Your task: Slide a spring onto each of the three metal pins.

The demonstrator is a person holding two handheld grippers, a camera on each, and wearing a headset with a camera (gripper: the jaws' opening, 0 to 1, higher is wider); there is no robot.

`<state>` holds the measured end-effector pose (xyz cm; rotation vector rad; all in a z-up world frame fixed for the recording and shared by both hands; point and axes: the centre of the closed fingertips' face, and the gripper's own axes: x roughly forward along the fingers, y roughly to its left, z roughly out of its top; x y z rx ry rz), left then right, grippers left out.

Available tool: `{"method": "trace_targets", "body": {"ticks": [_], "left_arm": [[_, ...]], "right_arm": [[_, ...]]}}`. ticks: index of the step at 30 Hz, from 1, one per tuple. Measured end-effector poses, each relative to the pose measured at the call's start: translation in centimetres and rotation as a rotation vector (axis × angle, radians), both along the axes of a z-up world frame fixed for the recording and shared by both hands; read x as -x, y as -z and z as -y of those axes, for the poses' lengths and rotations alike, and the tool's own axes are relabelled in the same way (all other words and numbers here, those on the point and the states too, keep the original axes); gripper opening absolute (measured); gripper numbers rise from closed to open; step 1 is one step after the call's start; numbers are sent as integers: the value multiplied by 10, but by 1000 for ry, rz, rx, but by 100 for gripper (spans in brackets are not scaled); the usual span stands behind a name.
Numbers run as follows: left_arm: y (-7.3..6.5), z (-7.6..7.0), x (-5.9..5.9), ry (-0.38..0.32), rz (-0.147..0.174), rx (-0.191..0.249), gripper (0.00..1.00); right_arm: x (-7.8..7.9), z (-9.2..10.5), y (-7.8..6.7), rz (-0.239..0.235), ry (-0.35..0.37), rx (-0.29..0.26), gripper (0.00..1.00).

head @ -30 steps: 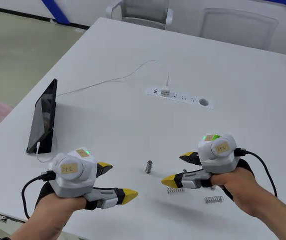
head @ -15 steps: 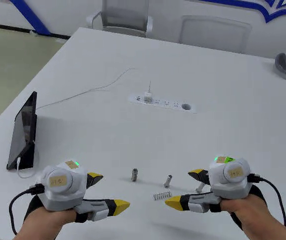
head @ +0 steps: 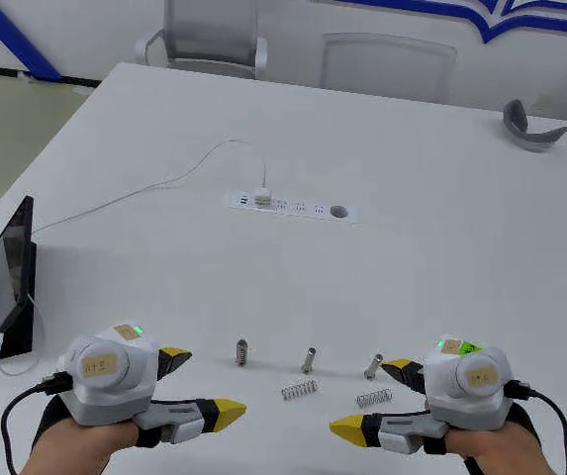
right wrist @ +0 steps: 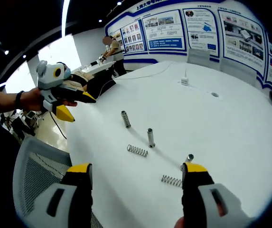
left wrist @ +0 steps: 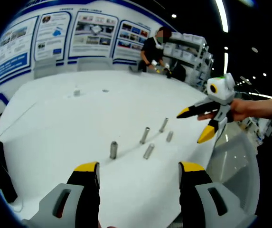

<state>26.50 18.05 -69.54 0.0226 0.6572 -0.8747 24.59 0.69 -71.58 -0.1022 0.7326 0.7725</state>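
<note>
Hovering low over the near edge of the white tabletop (head: 431, 267), the white left gripper (head: 202, 384) has its yellow-tipped black fingers (head: 226, 410) spread wide, nothing between them. Over on the right, the matching white right gripper (head: 372, 398) is the same story, fingers parted and empty. Between the two grippers, three small silver metal pins stand upright in a row on the tabletop. The left pin (head: 241, 351) looks ribbed, as if a coiled spring sits on it. The middle pin (head: 309, 359) is bare and smooth, and so is the right pin (head: 373, 366), which stands just beside the far fingertip of the right gripper. Two silver wire springs lie flat on the tabletop, just nearer than the row. The first loose spring (head: 299, 390) lies close to the foot of the middle pin. The second loose spring (head: 373, 398) is down by the right gripper's fingertips, lying free and not gripped. Farther out sits a long white power strip (head: 308, 209) with a white plug in it, and a thin white cable (head: 154, 185) trails off to the left. At the left edge a black tablet (head: 6, 279) is propped up. Two grey chairs (head: 204, 35) stand beyond the far edge, and a grey curved band (head: 530, 125) rests at the far right.
</note>
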Motion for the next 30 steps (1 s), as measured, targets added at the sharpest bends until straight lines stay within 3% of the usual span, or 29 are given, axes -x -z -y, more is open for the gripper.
{"method": "trace_targets", "body": {"ticks": [11,25,30], "left_arm": [[4,16,6,48,-8,-7,69],[4,36,8,109,-5,-20,69],[9,47,7,150,-6,-46,68]], "right_arm": [[15,14,7,-16,34,4,82],[18,23,6,-17,57,-5,83],[19,24,4,-17,65,-7,83]]}}
